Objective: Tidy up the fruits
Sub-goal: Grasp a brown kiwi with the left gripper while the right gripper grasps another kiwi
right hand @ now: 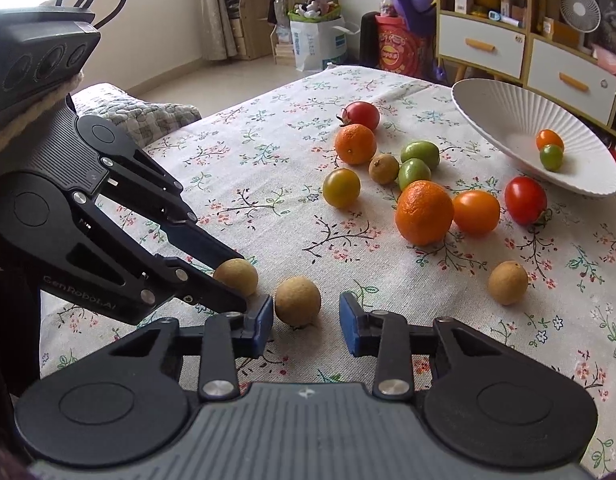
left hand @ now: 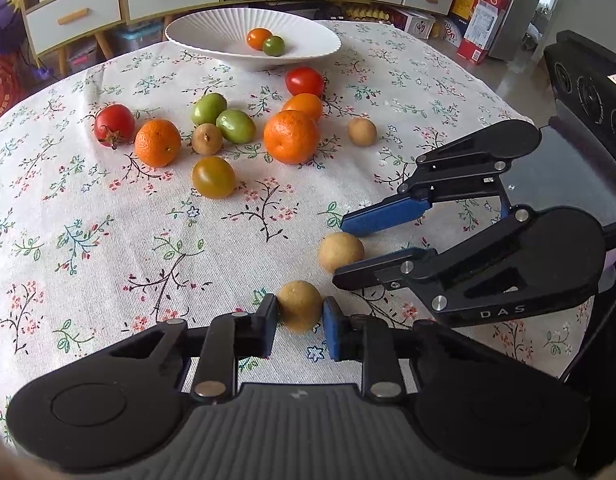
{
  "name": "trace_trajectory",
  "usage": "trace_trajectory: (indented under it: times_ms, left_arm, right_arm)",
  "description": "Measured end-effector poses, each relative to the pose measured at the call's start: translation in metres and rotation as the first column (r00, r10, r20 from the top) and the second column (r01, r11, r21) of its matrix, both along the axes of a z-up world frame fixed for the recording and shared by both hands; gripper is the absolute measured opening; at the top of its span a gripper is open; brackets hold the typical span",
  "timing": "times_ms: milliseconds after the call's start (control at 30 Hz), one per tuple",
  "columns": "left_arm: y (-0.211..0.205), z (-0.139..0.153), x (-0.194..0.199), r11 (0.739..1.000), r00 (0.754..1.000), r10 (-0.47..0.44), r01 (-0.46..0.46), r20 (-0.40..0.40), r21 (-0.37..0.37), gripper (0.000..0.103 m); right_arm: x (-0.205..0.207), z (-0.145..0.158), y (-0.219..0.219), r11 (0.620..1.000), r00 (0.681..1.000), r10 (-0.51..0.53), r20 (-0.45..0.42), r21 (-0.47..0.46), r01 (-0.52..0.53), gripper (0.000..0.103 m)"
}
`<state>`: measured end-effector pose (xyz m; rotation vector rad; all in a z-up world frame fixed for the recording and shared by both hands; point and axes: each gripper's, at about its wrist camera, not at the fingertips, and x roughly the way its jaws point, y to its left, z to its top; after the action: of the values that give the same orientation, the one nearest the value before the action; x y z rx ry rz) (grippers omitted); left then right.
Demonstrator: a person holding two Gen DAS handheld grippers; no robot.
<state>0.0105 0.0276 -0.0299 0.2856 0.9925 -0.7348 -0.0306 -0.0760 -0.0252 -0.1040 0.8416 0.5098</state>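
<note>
The left gripper [left hand: 300, 322] squeezes a small brown fruit [left hand: 299, 311] between its pads, down on the tablecloth [left hand: 108, 240]. The right gripper [right hand: 306, 322] is open around another brown fruit [right hand: 297, 301], not pinching yet. Next, I think, it must close, then lift. The white bowl [left hand: 196, 36] holds an orange tomato [left hand: 259, 38] and a green one [left hand: 274, 45].

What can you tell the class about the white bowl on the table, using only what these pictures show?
The white bowl is wide, shallow and ribbed, with fine ridges fanning from centre to rim; it looks like glazed ceramic. It sits upright on the floral tablecloth at the far side, beyond the loose fruit. Inside lie an orange tomato and a green tomato, touching each other. Neither pair of tongs is near it.
</note>
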Motion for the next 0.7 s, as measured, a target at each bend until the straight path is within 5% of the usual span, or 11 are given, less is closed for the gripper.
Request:
trace_trajectory:
  times_ms: [700]
  left_arm:
    - [-0.006,0.018,0.026,0.992,0.99,0.112,-0.107,0.082,-0.06,0.015]
  right_arm:
    - [0.023,0.024,-0.018,0.994,0.993,-0.107,0.058,0.009,0.106,0.022]
